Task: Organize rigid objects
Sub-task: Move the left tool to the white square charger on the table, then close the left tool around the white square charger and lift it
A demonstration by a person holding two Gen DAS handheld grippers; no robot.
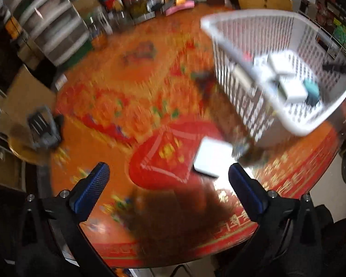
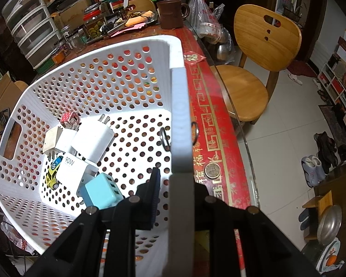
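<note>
In the right wrist view a white perforated basket (image 2: 103,80) stands on the red patterned table (image 2: 203,106). My right gripper (image 2: 180,184) is shut on its near side wall, one finger (image 2: 154,180) inside the basket and the other hidden behind the wall. Inside lie white chargers (image 2: 92,138), a teal USB charger (image 2: 103,191), a yellow toy car (image 2: 53,173) and a metal ring (image 2: 165,138). The left wrist view is blurred: my left gripper (image 1: 168,170) stands wide open above the table with nothing between its fingers. A white flat box (image 1: 213,159) lies just beyond it, left of the basket (image 1: 253,37).
A coin (image 2: 211,170) and a key ring (image 2: 195,131) lie on the table right of the basket. A plastic drawer unit (image 1: 46,23), jars and clutter line the far edge. A wooden chair (image 2: 260,46) stands beside the table. A dark grey object (image 1: 43,129) sits at the left.
</note>
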